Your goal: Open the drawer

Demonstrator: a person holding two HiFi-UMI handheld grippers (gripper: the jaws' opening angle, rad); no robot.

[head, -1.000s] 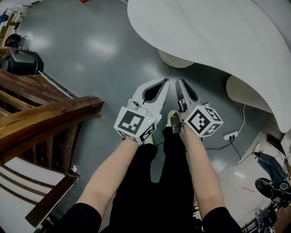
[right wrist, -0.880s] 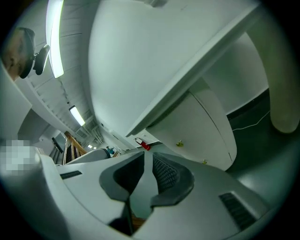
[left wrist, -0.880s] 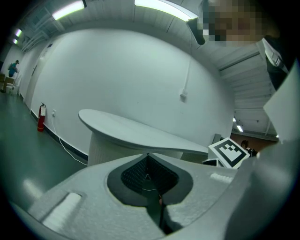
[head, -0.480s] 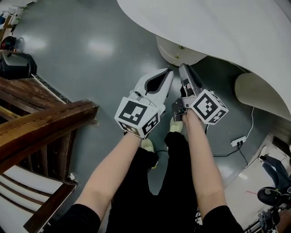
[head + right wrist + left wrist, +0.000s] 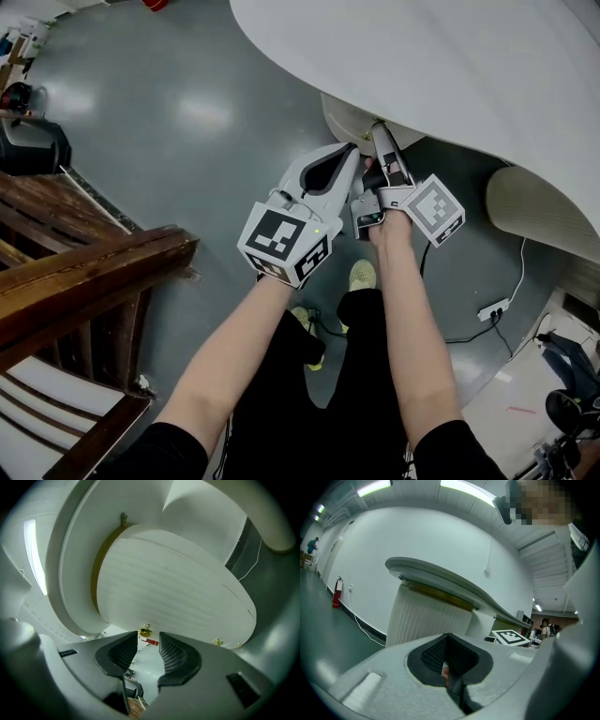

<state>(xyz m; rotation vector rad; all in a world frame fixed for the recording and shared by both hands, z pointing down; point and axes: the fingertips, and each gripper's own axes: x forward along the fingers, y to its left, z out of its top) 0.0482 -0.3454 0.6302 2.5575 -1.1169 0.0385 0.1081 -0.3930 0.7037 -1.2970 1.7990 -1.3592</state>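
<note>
A white ribbed drawer front [image 5: 178, 583] curves under the white table top [image 5: 422, 56]. A small brass knob [image 5: 146, 631] sits on its lower edge. My right gripper [image 5: 149, 640] points at that knob, which lies just beyond the gap between its tips. The jaws are opening with nothing between the pads. In the head view the right gripper [image 5: 378, 133] reaches under the table edge. Beside it on the left, my left gripper [image 5: 352, 152] is shut and holds nothing. The left gripper view shows the ribbed unit [image 5: 424, 620] ahead.
A dark wooden stair rail [image 5: 84, 272] stands at the left. A second white pedestal [image 5: 544, 202] is at the right, with a power strip and cable [image 5: 495, 307] on the grey floor. A red fire extinguisher [image 5: 336, 592] stands by the far wall.
Both grippers have gone down and forward to the ribbed unit under the table. The right gripper has rolled and its jaws have spread apart.
</note>
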